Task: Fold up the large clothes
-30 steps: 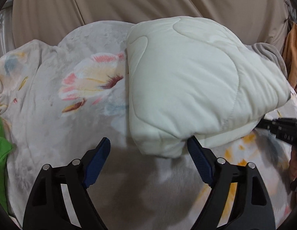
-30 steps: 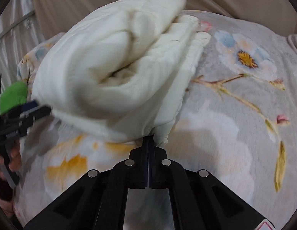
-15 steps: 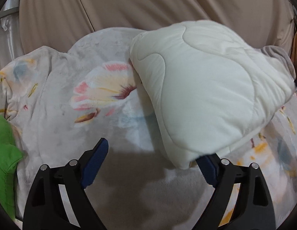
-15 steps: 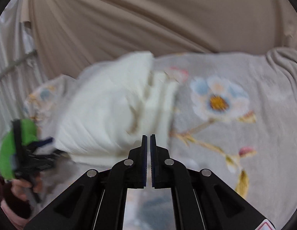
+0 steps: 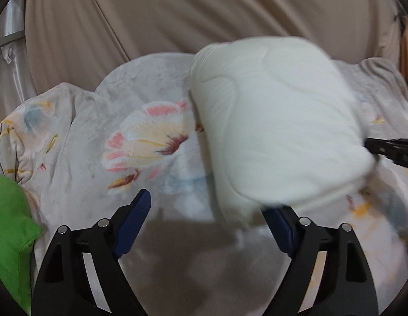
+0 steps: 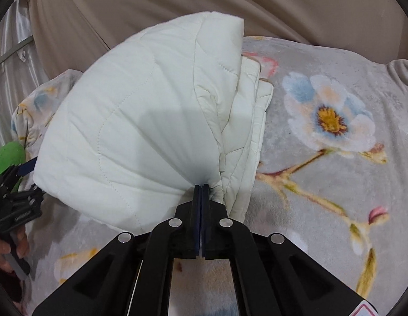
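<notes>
My right claw (image 6: 201,188), nearly closed on nothing half a second ago, now pinches the near corner of the folded cream quilted garment (image 6: 140,121). My left claw (image 5: 209,210) stays wide, the bundle's lower edge resting over its right finger. Beyond, the garment sits on the grey floral fleece blanket (image 6: 322,158).

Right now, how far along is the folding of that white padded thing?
Mostly done, it seems: the quilted jacket is already doubled into a thick bundle, with stacked layers showing along its edge. In hand: the right claw is shut on a gathered corner, holding the bundle up off the floral blanket. The left claw is open beneath it, gripping nothing. Left to do: probably setting it down and tidying.
</notes>
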Demonstrator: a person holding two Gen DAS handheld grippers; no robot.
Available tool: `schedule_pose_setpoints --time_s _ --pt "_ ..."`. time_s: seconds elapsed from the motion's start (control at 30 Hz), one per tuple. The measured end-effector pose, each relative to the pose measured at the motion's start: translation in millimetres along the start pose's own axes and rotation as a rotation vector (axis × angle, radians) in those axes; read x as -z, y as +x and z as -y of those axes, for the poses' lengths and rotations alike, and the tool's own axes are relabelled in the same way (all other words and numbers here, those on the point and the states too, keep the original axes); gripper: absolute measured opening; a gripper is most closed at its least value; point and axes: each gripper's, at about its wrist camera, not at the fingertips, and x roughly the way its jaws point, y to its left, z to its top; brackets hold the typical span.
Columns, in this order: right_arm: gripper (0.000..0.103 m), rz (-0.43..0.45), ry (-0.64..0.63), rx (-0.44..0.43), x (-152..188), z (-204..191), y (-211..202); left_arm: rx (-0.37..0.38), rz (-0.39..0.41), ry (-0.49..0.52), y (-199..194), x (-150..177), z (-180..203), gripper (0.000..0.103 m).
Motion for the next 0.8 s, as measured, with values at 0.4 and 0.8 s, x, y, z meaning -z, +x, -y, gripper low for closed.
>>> schedule_pose_setpoints --time_s 0.4,0.8 --pt "0.0 -0.019 -0.067 0.057 -5 -19 2 0.059 -0.002 -0.095 14 -32 32 0.083" --pt "0.032 0.126 -0.06 0.102 35 -35 -73 0.058 0.045 -0.173 -21 0 49 0.092"
